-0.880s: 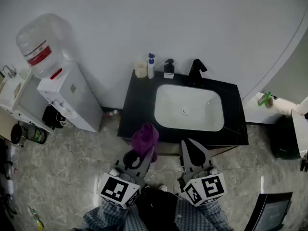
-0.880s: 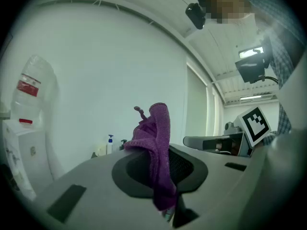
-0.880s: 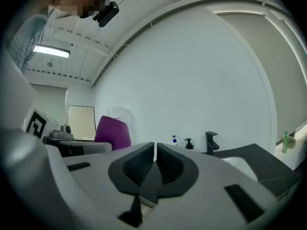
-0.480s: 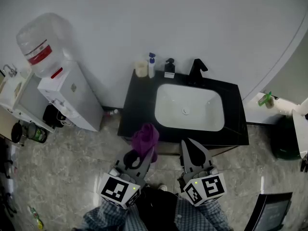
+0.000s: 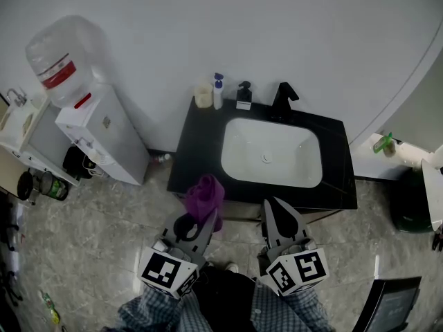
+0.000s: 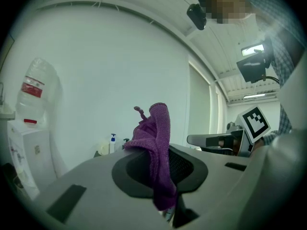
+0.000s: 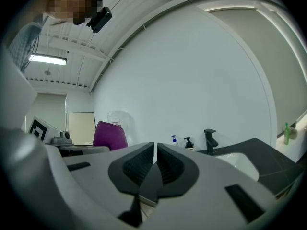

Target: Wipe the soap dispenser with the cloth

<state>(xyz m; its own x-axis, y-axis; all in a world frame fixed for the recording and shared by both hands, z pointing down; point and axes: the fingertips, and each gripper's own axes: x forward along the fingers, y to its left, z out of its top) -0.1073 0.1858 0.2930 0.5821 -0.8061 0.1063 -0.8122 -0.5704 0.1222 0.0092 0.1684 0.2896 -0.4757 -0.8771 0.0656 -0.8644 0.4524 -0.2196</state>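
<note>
Two claws show: the left claw (image 5: 211,220) and the right claw (image 5: 271,206). There is one purple cloth (image 5: 204,194). Three containers line the bench's (image 5: 197,151) back edge: one cream cup (image 5: 202,96), one white bottle (image 5: 218,93) and one black soap dispenser (image 5: 243,96). There is also one tap (image 5: 282,102), one basin (image 5: 271,153) and one water cooler (image 5: 104,140).

Nothing readable here: the water jug (image 5: 61,50) wears a red label (print too small to make out), and the soap dispenser (image 5: 243,95) is no clearer.

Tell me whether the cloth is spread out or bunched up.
Bunched: the purple cloth stands crumpled, pinched in the left tongs.
</note>
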